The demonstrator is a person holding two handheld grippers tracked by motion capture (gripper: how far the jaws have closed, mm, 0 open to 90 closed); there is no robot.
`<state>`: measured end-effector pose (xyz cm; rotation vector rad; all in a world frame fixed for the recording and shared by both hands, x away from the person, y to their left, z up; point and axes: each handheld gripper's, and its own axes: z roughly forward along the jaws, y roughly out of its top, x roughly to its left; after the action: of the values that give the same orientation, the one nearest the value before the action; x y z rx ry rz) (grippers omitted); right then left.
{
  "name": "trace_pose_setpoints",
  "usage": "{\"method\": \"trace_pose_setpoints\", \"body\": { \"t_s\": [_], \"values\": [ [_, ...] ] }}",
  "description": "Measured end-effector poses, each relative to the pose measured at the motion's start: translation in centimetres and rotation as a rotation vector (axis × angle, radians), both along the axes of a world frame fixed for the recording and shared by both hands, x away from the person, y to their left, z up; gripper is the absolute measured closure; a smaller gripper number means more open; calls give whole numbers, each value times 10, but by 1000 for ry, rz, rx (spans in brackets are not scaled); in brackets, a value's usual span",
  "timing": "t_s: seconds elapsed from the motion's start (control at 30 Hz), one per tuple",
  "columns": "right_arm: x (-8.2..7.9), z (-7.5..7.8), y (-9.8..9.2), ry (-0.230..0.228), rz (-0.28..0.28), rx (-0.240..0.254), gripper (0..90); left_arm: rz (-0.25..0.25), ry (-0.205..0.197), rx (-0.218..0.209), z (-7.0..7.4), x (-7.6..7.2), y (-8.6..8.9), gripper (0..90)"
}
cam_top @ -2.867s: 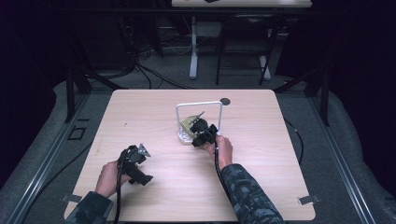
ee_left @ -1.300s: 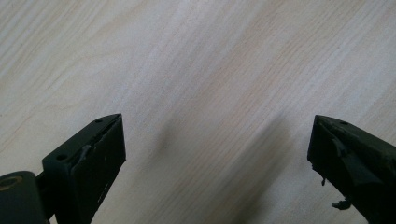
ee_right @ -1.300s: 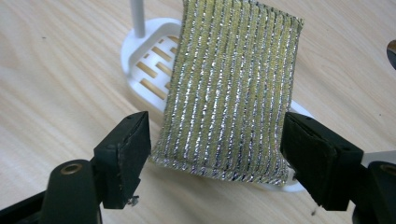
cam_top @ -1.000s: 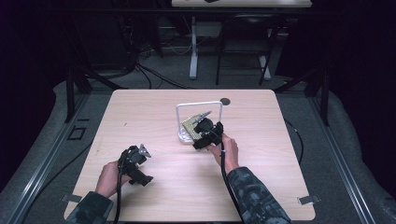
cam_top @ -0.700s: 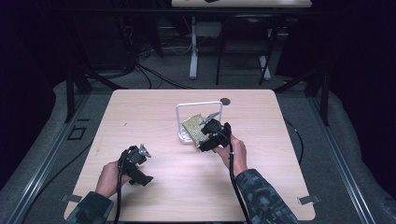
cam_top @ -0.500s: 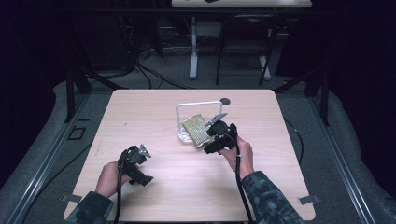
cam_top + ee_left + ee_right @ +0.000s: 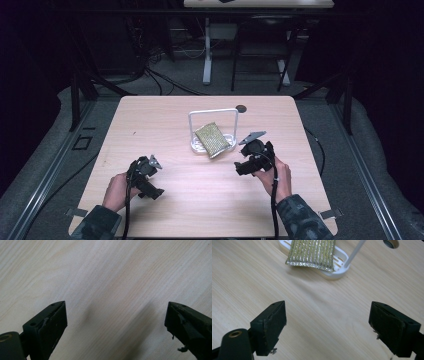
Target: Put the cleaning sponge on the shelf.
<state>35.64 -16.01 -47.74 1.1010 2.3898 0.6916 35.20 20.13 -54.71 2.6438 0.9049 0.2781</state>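
Two claws gape empty: right claw (image 7: 239, 165) has just been opening; withdraw clear of sponge (image 7: 212, 139) on rack (image 7: 196, 146); left claw (image 7: 156, 186) idles.

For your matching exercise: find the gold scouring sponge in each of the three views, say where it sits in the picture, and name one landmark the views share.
High view: the sponge lies just above the middle, leaning on the white rack.
Left gripper view: not in this picture; bare table between the jaws.
Right gripper view: the sponge is at the top centre, on the rack.
Shared landmark: the round hole in the table.
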Motion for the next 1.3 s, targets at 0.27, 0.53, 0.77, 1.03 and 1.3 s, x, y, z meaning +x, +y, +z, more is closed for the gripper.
{"method": "trace_pose_setpoints", "body": {
  "t_s": [0.27, 0.53, 0.77, 1.03, 1.3],
  "values": [
    [-19, -9, -36, 24, -59, 25, 106, -4, 2, 6, -1, 0, -1, 44],
    [-34, -29, -60, 61, -86, 24, 81, -7, 1, 10, -1, -1, -2, 45],
    [-43, -46, -76, 119, -116, 10, 14, -6, 2, 0, 0, -1, -2, 44],
    [-40, -63, -77, 191, -125, -28, 0, -13, -1, 2, 0, -1, -2, 44],
    [-37, -69, -75, 220, -105, -66, 7, -17, -1, 7, -1, 0, -5, 44]
  ]
}}
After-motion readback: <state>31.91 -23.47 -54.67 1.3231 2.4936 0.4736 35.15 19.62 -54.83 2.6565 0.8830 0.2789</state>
